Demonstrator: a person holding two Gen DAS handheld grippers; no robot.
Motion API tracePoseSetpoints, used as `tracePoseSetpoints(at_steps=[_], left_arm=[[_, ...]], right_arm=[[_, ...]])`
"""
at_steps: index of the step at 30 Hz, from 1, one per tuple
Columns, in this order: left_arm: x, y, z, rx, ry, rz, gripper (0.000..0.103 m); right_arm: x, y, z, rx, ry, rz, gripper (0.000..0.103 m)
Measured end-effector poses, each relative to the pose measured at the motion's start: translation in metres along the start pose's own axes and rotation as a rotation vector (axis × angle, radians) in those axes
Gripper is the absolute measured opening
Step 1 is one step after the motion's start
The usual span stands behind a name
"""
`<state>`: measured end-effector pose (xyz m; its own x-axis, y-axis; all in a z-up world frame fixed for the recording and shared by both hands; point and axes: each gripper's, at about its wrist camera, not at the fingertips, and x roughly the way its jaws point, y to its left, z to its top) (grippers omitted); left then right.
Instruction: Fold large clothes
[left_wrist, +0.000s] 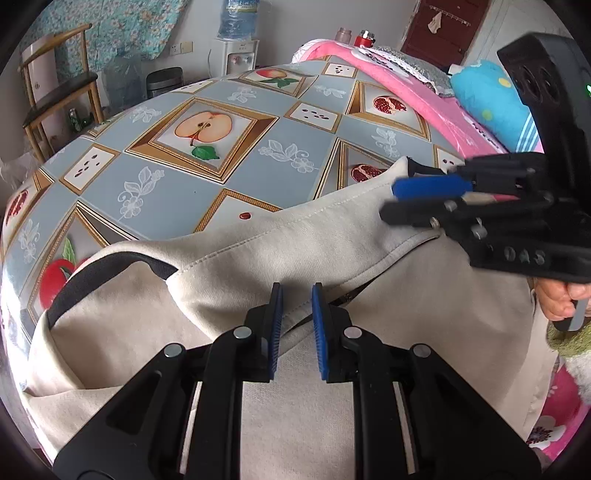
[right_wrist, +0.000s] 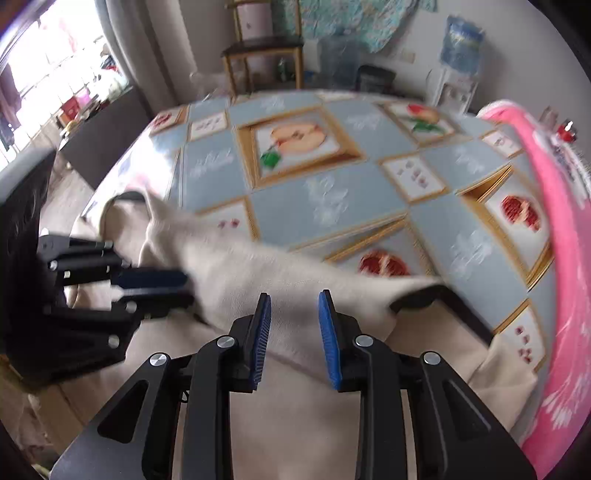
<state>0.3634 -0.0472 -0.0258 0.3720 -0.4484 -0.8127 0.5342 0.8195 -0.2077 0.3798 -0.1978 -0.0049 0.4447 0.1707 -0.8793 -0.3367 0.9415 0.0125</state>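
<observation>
A cream sweatshirt (left_wrist: 295, 240) with a black neckband (left_wrist: 110, 269) lies on the fruit-patterned table (left_wrist: 184, 177). One sleeve is folded across the body, its black cuff (left_wrist: 417, 168) resting at the far right. My left gripper (left_wrist: 297, 295) is shut on a ridge of the cream fabric, which sits pinched between its blue pads. In the blurred right wrist view that left gripper (right_wrist: 186, 290) holds the cloth at the left. My right gripper (right_wrist: 295, 299) hovers over the sleeve (right_wrist: 258, 266) near the cuff (right_wrist: 413, 301), its jaws apart and not pressing on the cloth.
A pink blanket (left_wrist: 424, 96) and a blue pillow (left_wrist: 487, 99) lie along the table's right side. A person's hand (left_wrist: 557, 299) holds the right gripper's handle. Beyond the table stand a wooden chair (left_wrist: 62, 85), a bin (left_wrist: 164, 81) and a water dispenser (left_wrist: 238, 55).
</observation>
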Motion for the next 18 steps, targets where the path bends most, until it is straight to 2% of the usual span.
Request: tracePoseSetpoints(at_steps=[2,3,5,7,9,11,13,14,18], left_arm=[[0.000,0.001,-0.001,-0.002,-0.006,-0.005,0.016],[0.000,0.001,-0.001,-0.003,-0.009,-0.006,0.016],[-0.001,0.001,-0.002,-0.008,-0.017,-0.011,0.016],[-0.001,0.003,-0.003,-0.010,-0.024,-0.021,0.016],[-0.002,0.005,-0.004,-0.019,-0.031,-0.033,0.016],[-0.002,0.007,-0.005,-0.022,-0.037,-0.043,0.016],[-0.003,0.009,-0.006,-0.026,-0.040,-0.048,0.016],[-0.003,0.009,-0.006,-0.028,-0.041,-0.050,0.016],[-0.003,0.012,-0.007,-0.041,-0.047,-0.065,0.016]], right_arm=[[0.018,-0.003,-0.001,0.014,0.031,-0.024,0.026],[0.018,-0.001,-0.002,-0.005,0.005,-0.039,0.026],[0.017,0.004,0.001,-0.008,0.024,-0.067,0.026],[0.010,0.011,0.004,-0.006,0.019,-0.036,0.026],[-0.002,0.023,0.006,-0.032,-0.032,0.031,0.026],[0.004,0.035,0.008,-0.058,-0.033,0.073,0.026],[0.022,0.042,0.004,-0.081,-0.005,0.036,0.026],[0.025,0.044,0.003,-0.095,-0.024,0.026,0.026],[0.013,0.035,0.005,-0.045,0.005,0.077,0.026]])
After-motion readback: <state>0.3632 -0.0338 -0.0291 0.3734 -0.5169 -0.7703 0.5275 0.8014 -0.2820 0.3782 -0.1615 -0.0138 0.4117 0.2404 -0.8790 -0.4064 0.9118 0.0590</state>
